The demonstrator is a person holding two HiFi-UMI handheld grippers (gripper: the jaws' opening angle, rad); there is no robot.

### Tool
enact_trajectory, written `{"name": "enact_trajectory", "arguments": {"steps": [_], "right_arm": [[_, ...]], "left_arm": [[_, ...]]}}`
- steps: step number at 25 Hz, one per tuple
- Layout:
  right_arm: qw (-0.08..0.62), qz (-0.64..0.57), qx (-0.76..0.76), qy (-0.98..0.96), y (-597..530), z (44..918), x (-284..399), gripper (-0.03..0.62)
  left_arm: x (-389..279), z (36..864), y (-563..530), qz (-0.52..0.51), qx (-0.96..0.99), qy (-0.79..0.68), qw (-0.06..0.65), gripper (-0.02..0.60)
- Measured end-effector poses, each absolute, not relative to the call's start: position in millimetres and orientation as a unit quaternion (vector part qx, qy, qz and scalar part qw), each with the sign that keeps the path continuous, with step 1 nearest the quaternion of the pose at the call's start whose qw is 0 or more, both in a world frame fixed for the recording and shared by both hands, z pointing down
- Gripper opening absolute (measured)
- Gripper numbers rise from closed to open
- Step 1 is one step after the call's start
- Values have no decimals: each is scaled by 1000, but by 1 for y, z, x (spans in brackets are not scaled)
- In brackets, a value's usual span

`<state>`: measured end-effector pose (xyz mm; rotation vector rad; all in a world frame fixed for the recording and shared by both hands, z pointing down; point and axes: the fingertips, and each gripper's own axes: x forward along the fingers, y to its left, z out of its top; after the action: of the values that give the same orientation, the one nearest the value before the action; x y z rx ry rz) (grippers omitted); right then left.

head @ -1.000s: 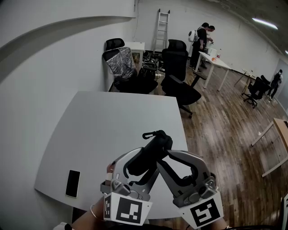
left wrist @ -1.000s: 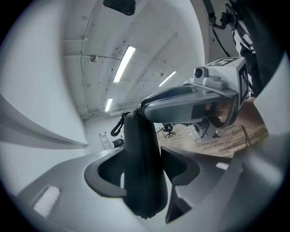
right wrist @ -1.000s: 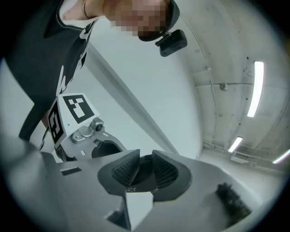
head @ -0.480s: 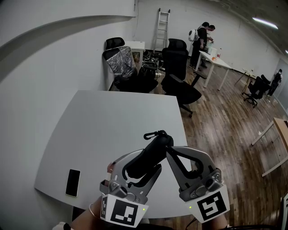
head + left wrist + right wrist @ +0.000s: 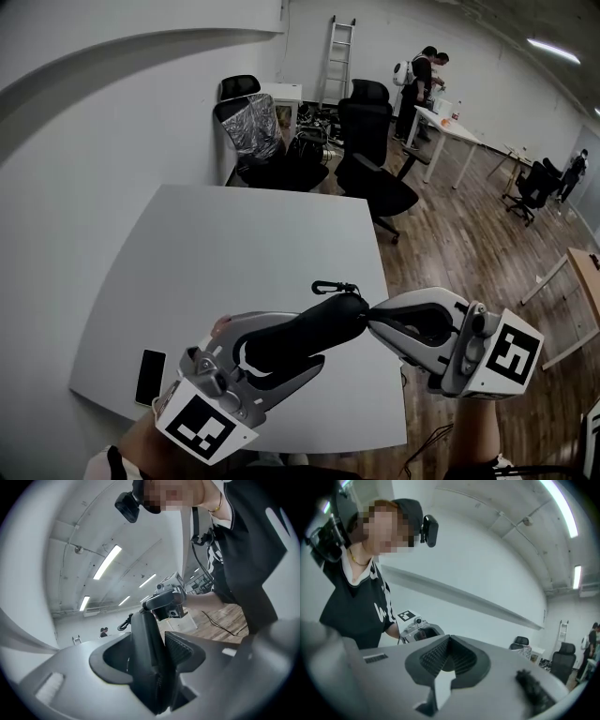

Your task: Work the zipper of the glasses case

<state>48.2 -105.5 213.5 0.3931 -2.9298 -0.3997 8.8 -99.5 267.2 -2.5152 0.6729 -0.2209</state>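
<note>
The black glasses case (image 5: pixel 328 324) hangs above the table's near edge, lying almost level, with a small clip (image 5: pixel 333 287) at its far end. My left gripper (image 5: pixel 302 343) holds the case across its middle; its jaws are closing, pads pressed on both sides of the case (image 5: pixel 150 667). My right gripper (image 5: pixel 372 319) comes in from the right, and its tips meet the case's right end. Its jaws are shut in the right gripper view (image 5: pixel 449 641); no zipper pull shows between them. The left gripper view shows the right gripper (image 5: pixel 164 603) at the case's top.
A white table (image 5: pixel 234 244) lies below, with a dark phone (image 5: pixel 150 377) near its front left corner. Black office chairs (image 5: pixel 375 150) and a ladder (image 5: pixel 337 56) stand beyond it. People (image 5: pixel 422 80) stand at a far table. Wooden floor lies to the right.
The right gripper has swung out to the right and its jaws have closed at the case's end. The left gripper has dropped left, and the case has tipped from upright to almost level.
</note>
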Motion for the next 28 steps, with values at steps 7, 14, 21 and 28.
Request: {"name": "enact_trajectory", "arguments": {"steps": [7,14,21,28], "right_arm": [[19,-112,78,-990,-96,201,33,6],[58,-114,82,-988,-97,204,23,5],[69,-67,49,-994,-84,202,7,5],[147,-112,53,-981,-88,211,5,6]], "left_arm": [[9,275,-121,-116,-897,299,303,253],[11,263,-153,-146,-811,421,380,267],[14,241,-156,-115,-766,478,414,285],[15,270,-143,-132,-863,353,337,245]]}}
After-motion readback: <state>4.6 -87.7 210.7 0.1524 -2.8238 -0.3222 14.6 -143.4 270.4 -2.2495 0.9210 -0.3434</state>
